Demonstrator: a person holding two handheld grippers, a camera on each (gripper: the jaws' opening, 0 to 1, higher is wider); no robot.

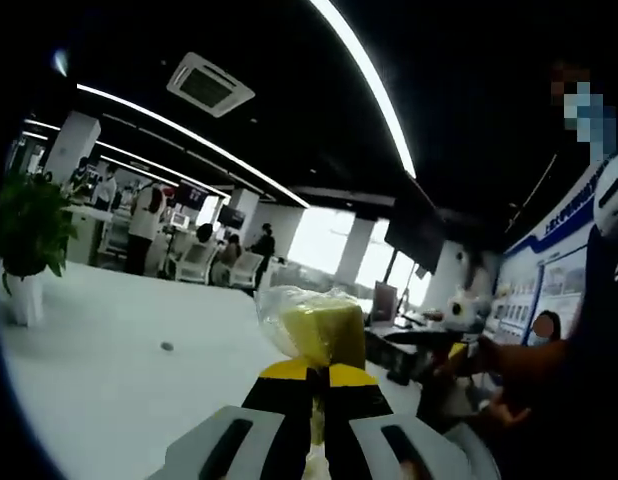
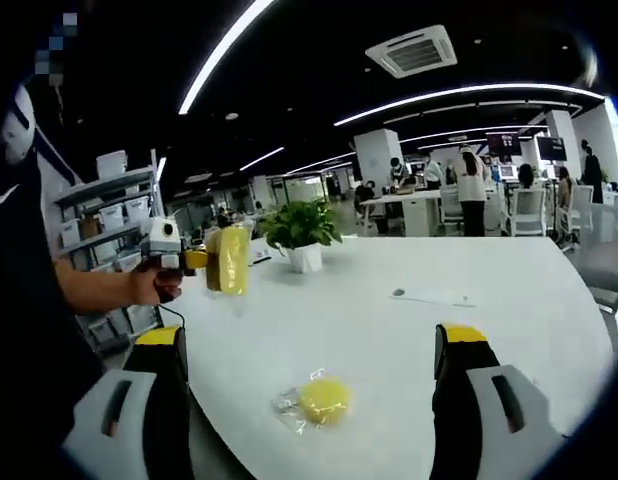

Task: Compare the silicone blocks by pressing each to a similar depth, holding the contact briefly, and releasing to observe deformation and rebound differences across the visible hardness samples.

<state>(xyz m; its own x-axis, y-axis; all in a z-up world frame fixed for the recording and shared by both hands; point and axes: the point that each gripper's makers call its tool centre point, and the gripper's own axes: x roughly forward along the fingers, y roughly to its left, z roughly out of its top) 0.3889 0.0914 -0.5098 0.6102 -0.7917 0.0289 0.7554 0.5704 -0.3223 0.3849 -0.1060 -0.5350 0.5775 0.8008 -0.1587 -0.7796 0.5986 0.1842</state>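
Open-plan office, ceiling light strips, round white table (image 2: pixel 409 330) with potted plant (image 2: pixel 301 232). Left gripper (image 1: pixel 316 375) jaws clamped on bagged yellow silicone block (image 1: pixel 319 330), held up off the table. Right gripper (image 2: pixel 309 345) jaws wide apart above second bagged yellow block (image 2: pixel 321 400) lying on table.

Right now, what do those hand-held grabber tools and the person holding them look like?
Each gripper has two grey jaws with black fronts and yellow tips, seen on the right gripper and the left gripper. From the right gripper view, the left gripper is a grey-white box with a black handle and a thin dangling cable. The person wears dark clothing.
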